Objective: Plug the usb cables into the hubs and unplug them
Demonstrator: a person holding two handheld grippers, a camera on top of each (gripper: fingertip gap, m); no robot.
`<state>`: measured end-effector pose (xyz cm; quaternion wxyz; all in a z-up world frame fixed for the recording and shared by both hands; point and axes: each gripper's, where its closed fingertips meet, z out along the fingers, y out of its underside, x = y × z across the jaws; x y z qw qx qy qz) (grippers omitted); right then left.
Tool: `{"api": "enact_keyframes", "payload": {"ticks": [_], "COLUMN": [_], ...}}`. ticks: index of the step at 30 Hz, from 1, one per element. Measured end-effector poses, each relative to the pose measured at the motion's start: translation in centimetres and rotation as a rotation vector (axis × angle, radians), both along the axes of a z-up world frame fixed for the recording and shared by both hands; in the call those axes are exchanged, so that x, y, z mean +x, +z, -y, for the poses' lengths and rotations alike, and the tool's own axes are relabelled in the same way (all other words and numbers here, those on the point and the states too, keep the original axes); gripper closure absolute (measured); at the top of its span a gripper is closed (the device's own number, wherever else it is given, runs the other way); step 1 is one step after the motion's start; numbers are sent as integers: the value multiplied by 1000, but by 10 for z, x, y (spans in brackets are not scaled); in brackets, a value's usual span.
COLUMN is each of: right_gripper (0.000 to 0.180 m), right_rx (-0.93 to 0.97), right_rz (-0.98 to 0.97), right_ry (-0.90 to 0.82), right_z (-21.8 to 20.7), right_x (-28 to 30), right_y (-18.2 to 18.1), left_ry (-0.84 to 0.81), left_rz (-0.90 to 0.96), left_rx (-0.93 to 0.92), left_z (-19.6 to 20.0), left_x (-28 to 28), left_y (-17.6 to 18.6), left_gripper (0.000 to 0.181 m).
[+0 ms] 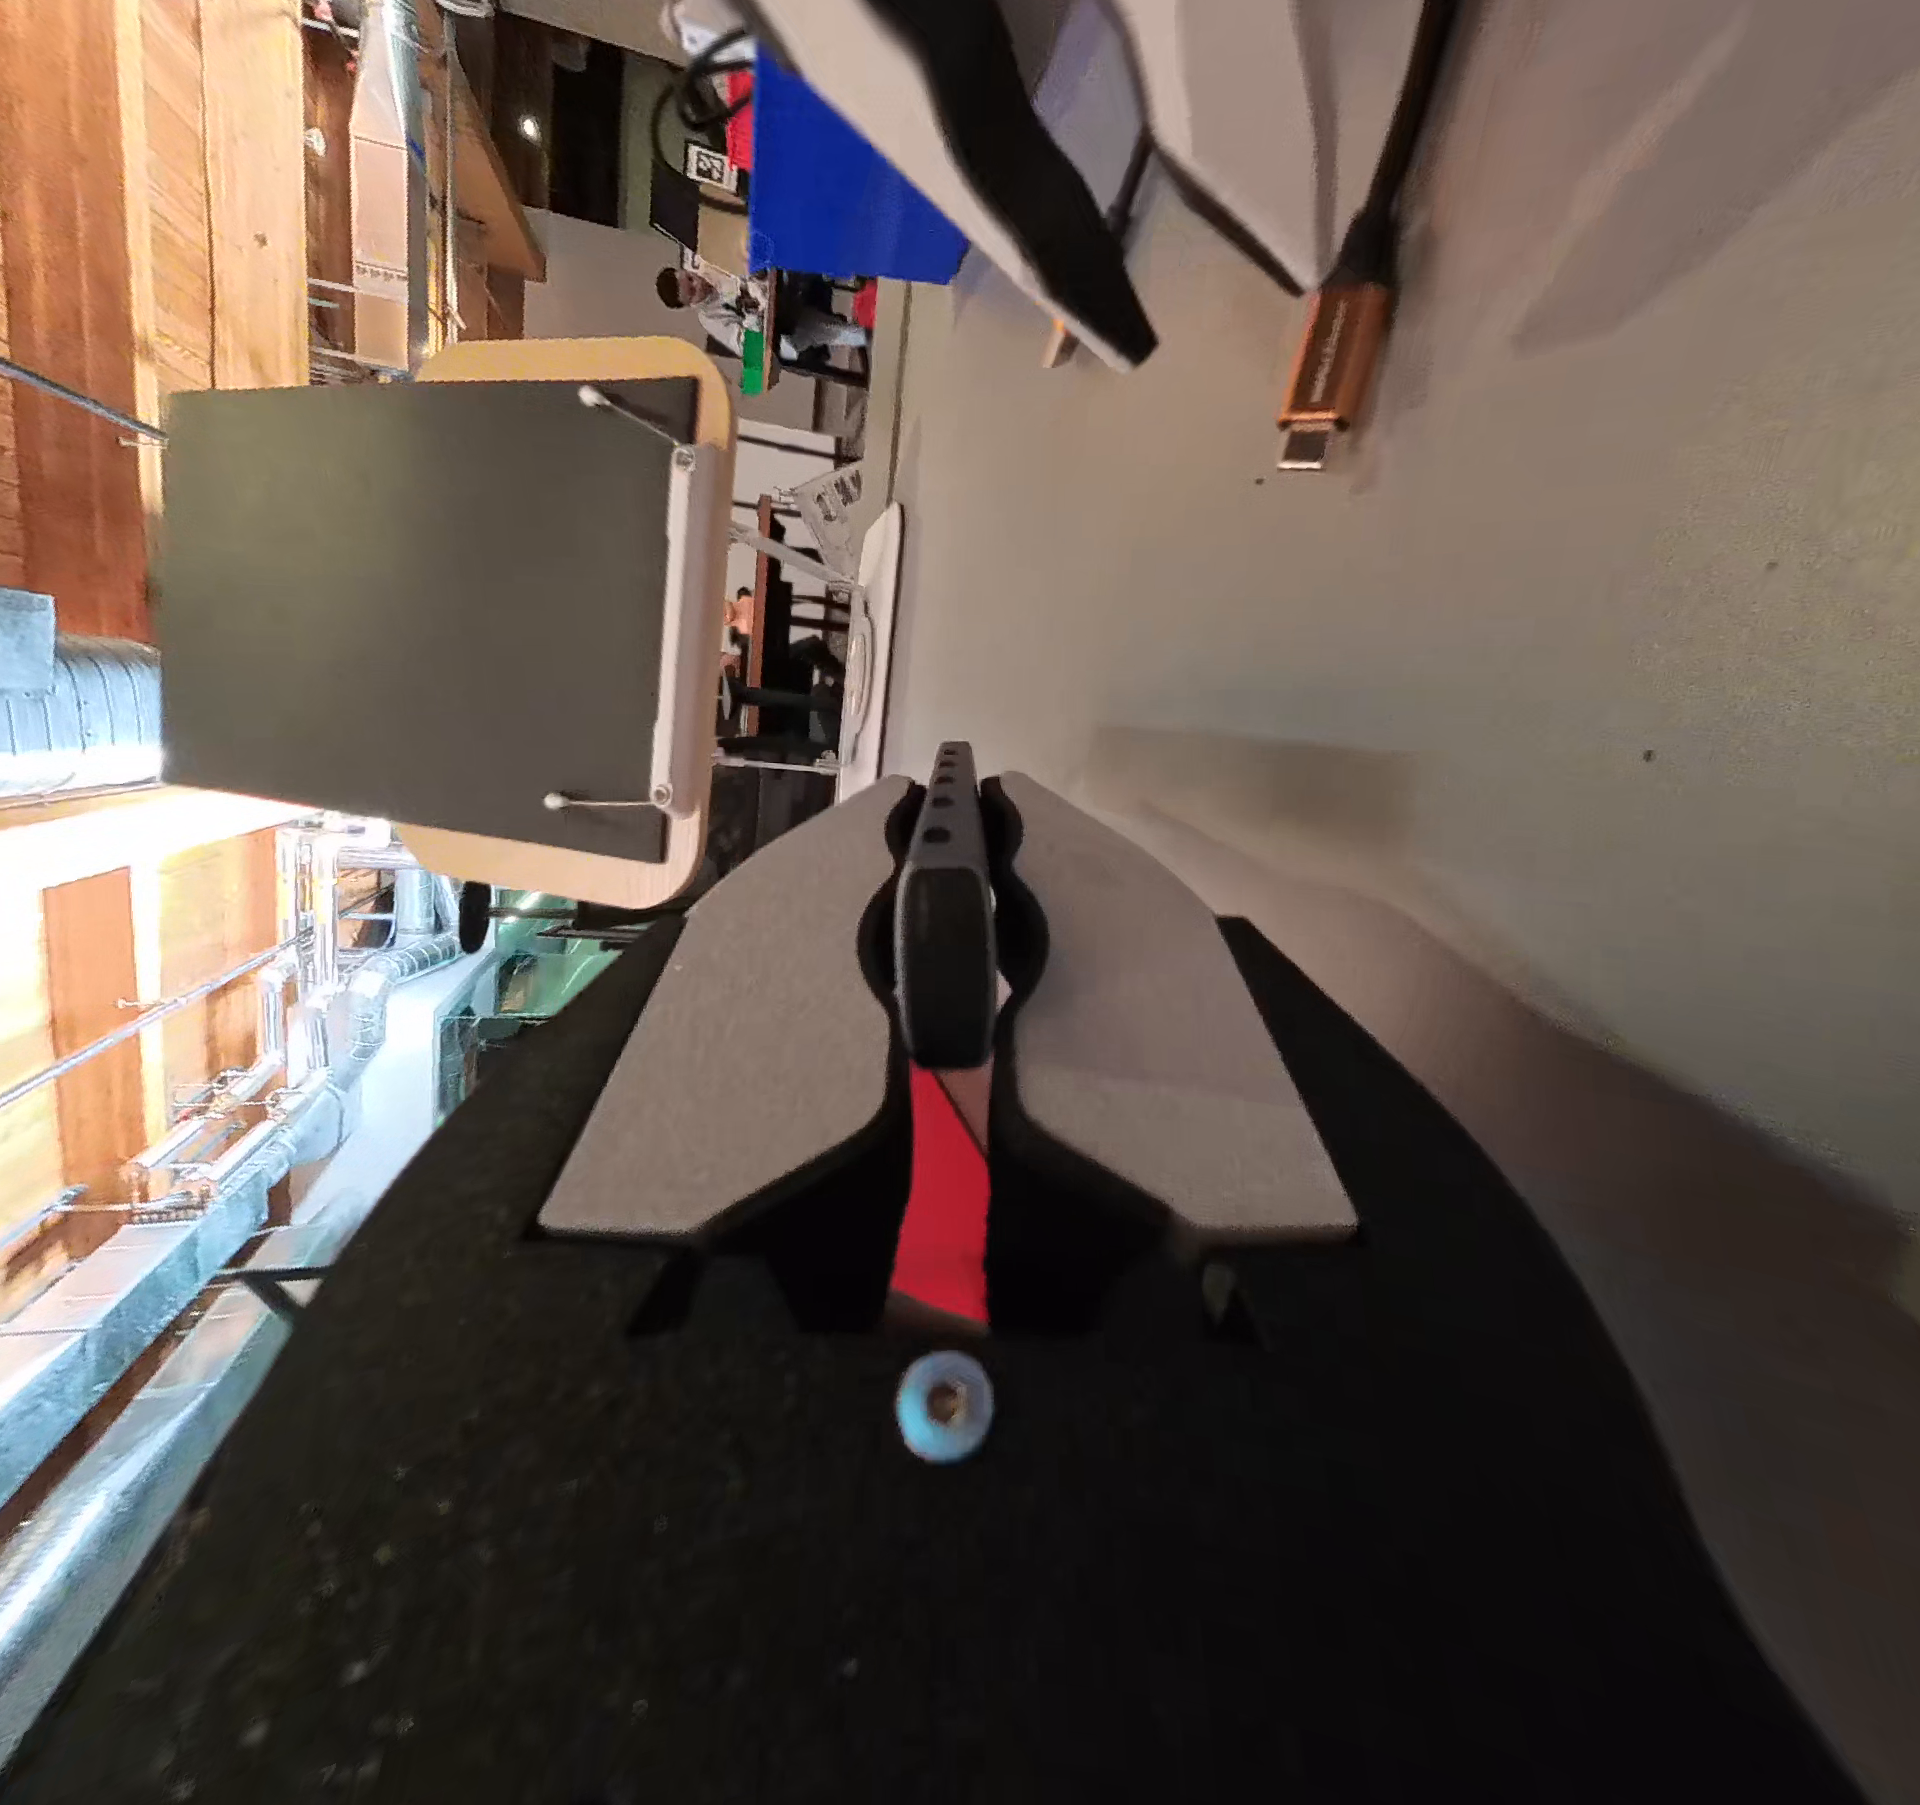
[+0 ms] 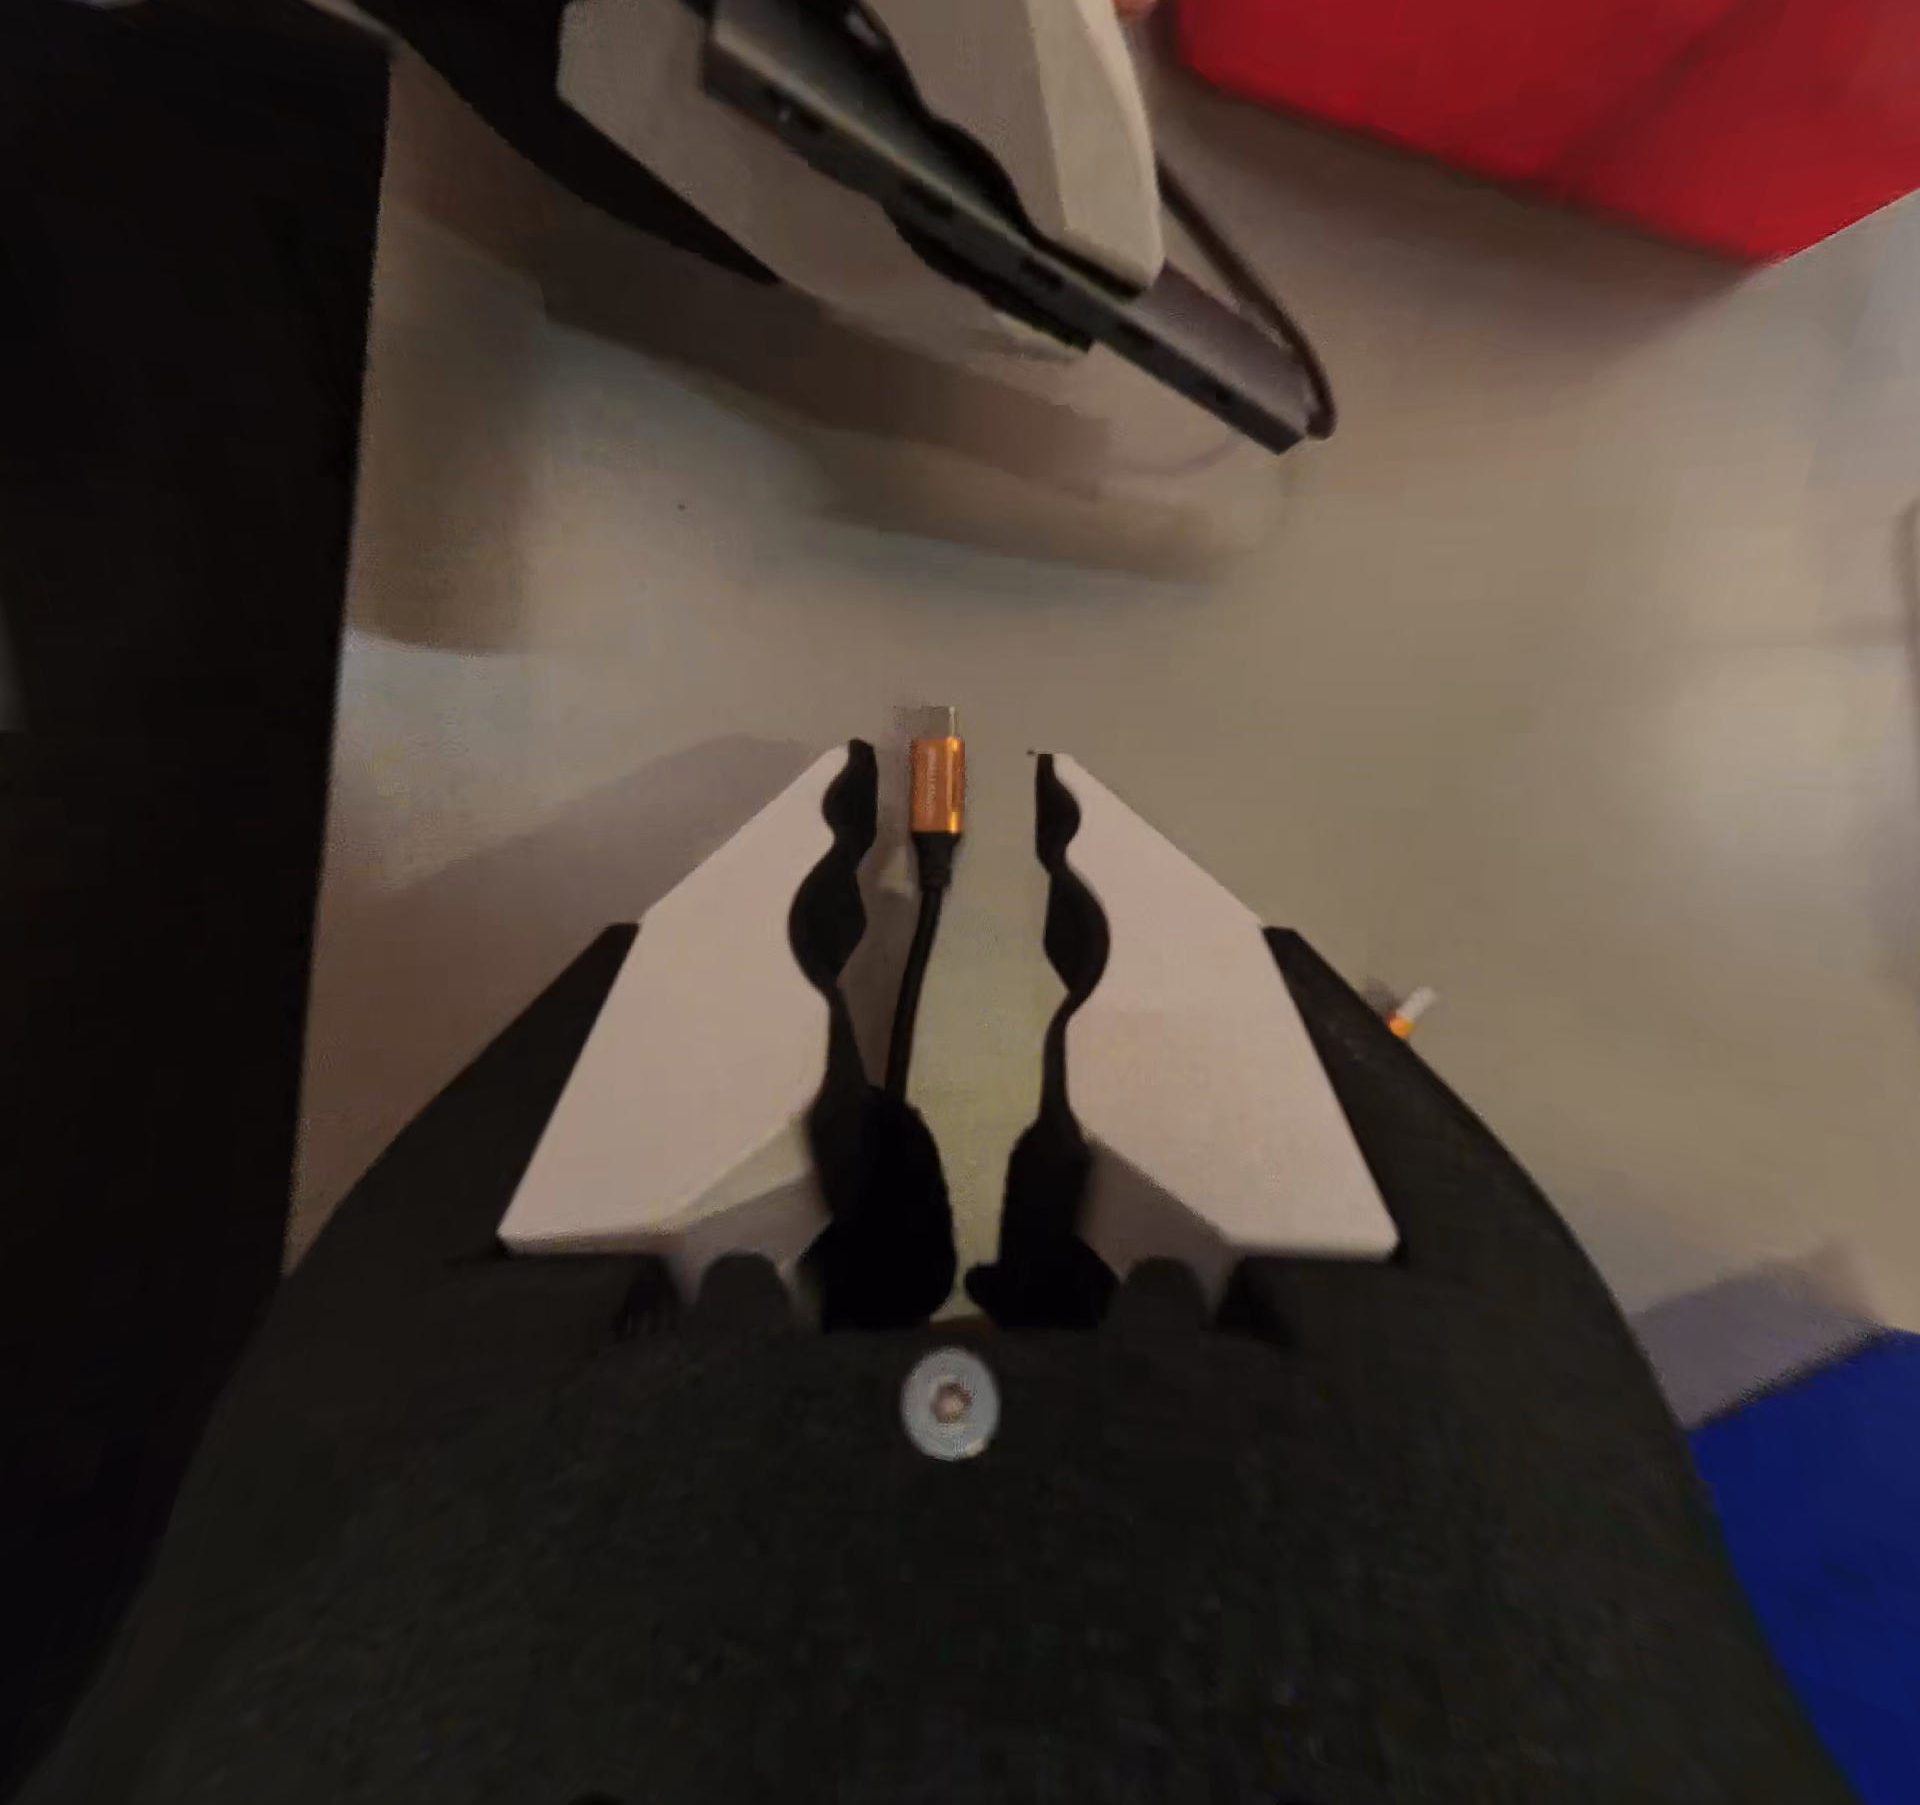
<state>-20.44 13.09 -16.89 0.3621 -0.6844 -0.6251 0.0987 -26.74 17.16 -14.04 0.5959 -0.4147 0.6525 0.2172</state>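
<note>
On the left, the left gripper [image 1: 951,789] has its fingers clamped narrow on a slim grey hub [image 1: 940,882], held edge-on and off the table [image 1: 1558,664], with a row of small ports showing along the edge that pokes past the fingertips. From the other side, the same hub [image 2: 997,217] sticks out well beyond those fingers. That long overhang is the worry, to my eye: a plug pushed in near the far end could lever the hub round in the grip, or slide it back through the pads.

Further right, the right gripper [image 2: 956,758] hovers with its fingers wide apart, gripping nothing. The orange-sleeved plug [image 2: 938,789] of the usb cable [image 2: 914,976] lies on the table between them, nearer the left finger, its metal tip pointing toward the hub. If they close off-centre like that, the plug may twist or get nudged aside, and the black lead trailing back under the gripper could snag.

Hard to make out: both views are blurred, so I cannot tell which port suits the plug. A thin dark lead at the hub's far end runs out of sight. A small orange-and-white piece [image 2: 1411,1012] at the right is half hidden, possibly another plug.
</note>
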Motion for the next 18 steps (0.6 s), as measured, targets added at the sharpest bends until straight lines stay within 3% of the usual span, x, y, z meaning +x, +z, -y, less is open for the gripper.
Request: {"api": "enact_keyframes", "payload": {"ticks": [5,9,11,18], "right_gripper": [147,173,174,176], "right_rx": [231,318,372,173], "right_rz": [78,136,124,27], "right_ry": [-16,-7,1,-52], "right_z": [-3,-16,-19,-10], "right_x": [12,13,9,9], "right_y": [-15,-25,-25,-15], "left_ry": [-31,-63,-70,-83], "left_rz": [50,27,22,66], "left_rx": [-7,-5,-5,-18], "left_z": [4,9,11,13], "left_x": [4,10,11,12], "left_y": [7,2,2,7], "left_gripper": [171,171,171,171]}}
